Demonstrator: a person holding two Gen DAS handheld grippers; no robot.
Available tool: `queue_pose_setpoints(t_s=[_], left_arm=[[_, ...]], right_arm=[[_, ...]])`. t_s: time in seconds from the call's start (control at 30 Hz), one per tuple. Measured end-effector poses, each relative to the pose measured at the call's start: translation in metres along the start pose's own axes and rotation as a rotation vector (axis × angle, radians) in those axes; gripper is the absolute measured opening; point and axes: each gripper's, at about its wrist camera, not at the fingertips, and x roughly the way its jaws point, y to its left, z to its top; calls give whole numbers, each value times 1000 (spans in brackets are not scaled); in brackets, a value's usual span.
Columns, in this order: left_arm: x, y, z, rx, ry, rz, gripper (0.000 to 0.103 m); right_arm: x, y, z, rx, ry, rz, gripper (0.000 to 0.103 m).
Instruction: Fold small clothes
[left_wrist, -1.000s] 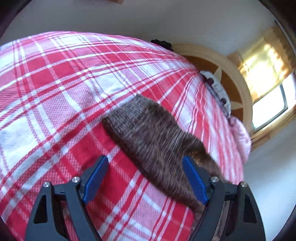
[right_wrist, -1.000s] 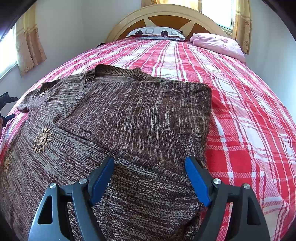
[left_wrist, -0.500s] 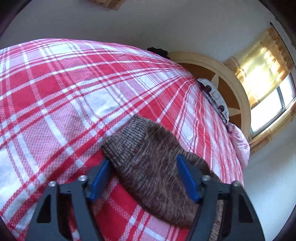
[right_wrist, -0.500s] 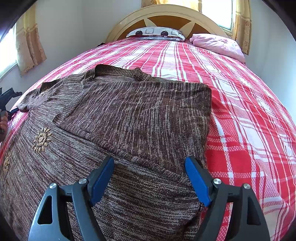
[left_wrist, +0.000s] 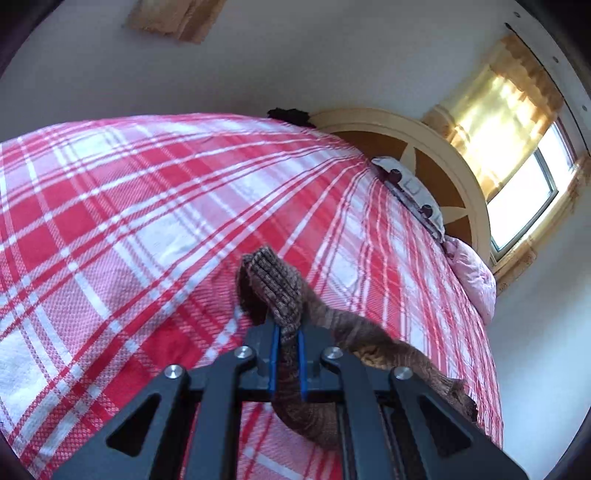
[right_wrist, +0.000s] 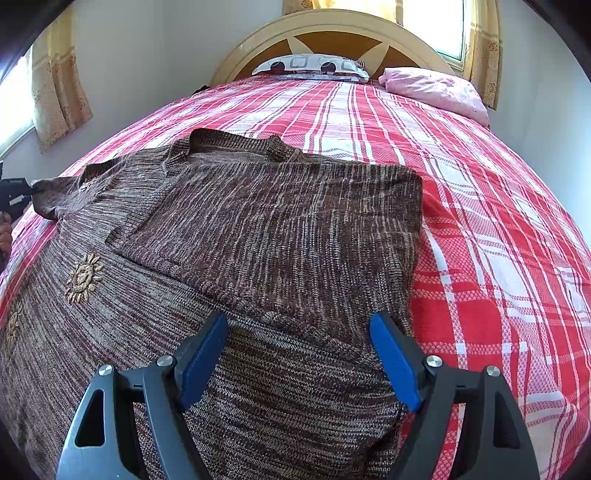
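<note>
A brown knitted sweater (right_wrist: 280, 236) lies on the red plaid bedspread (right_wrist: 480, 221), its right side folded over the body and sun motifs (right_wrist: 83, 277) showing on the left. My right gripper (right_wrist: 299, 332) hovers open over the sweater's lower part, holding nothing. In the left wrist view my left gripper (left_wrist: 286, 332) is closing tight on the sleeve cuff (left_wrist: 273, 280); both blue pads press the knit, and the cuff stands lifted off the bedspread (left_wrist: 129, 221). The left gripper's black tip (right_wrist: 14, 192) also shows at the sleeve end (right_wrist: 55, 192).
A round wooden headboard (right_wrist: 332, 33) stands at the far end, with a patterned pillow (right_wrist: 310, 66) and a pink pillow (right_wrist: 436, 88). Curtained windows (left_wrist: 524, 206) lie beyond. A wall runs along the bed's left side. A hand (right_wrist: 4, 236) shows at the left edge.
The left gripper's jaws closed from wide open onto the sleeve cuff and lifted it off the bed while tilting. The right gripper stayed still and open.
</note>
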Motion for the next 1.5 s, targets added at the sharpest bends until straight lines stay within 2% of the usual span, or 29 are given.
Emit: queue_pose_setpoints(t_s=[0.13,0.4,0.57,0.77,0.9,1.07,1.2,1.3,1.37,1.43,1.5], left_arm=[[-11,-29,-1,67,-23,-48,8],[-30,-102,-15,205,-18,-202,8],[-34,-143,-34,280,20,-273,8],[-23,-189,-67,313,96,-355,8],[-18,-219,-100,380,137,-384,8],[2,-250,-149,479,188,-366,8],[21,-264,-184,533,267,-347,10],[21,-271,-206,620,328,-315,28],[9,-271,-212,687,312,-290,59],[-7,-265,-211,743,260,-291,67],[-22,-251,-204,809,203,-250,70]], right_arm=[[0,0,0,0,0,0,80],[-1,0,0,2,-2,3,80],[-2,-2,1,10,-8,9,80],[-1,-4,2,21,-14,18,80],[-2,-6,2,31,-20,27,80],[-2,-9,2,41,-26,38,80],[-3,-11,2,58,-34,50,80],[-4,-15,1,73,-41,60,80],[-4,-17,1,83,-44,68,80],[-4,-19,1,91,-47,75,80],[-5,-19,0,94,-48,78,80]])
